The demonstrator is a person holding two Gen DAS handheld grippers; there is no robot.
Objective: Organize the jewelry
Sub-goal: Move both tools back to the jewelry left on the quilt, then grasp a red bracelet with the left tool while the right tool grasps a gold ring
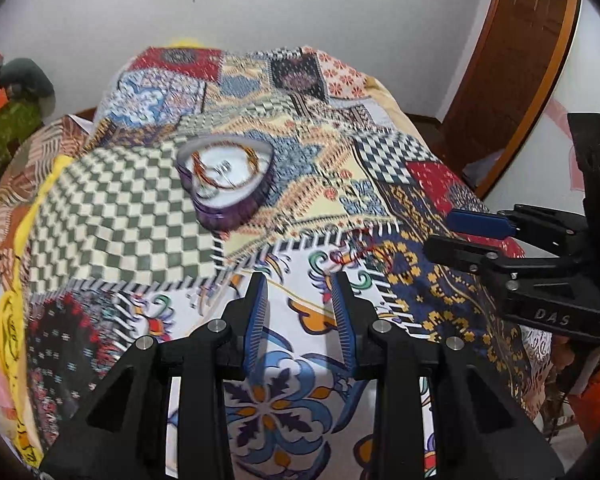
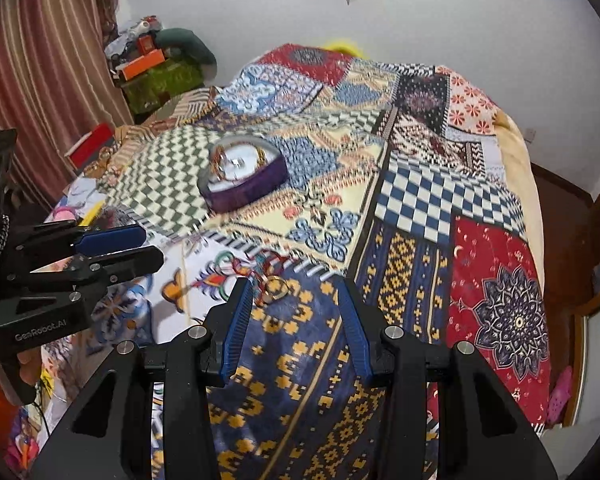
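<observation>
A purple heart-shaped jewelry box (image 1: 228, 184) with a white inside lies open on the patchwork bedspread (image 1: 132, 208), holding bangles and small pieces; it also shows in the right wrist view (image 2: 244, 180). A gold ring on red thread (image 2: 274, 286) lies on the cloth just ahead of my right gripper (image 2: 294, 286), near its left finger; it is faint in the left wrist view (image 1: 364, 244). My right gripper is open and empty. My left gripper (image 1: 300, 284) is open and empty, nearer than the box. Each gripper shows in the other's view: the right one (image 1: 452, 232) and the left one (image 2: 140, 246).
The bed (image 2: 516, 152) reaches a white wall behind. A striped curtain (image 2: 40, 80) and a cluttered shelf with boxes (image 2: 152, 64) stand at the left. A wooden door (image 1: 512, 72) is at the right. Loose items lie at the bed's left edge (image 2: 88, 148).
</observation>
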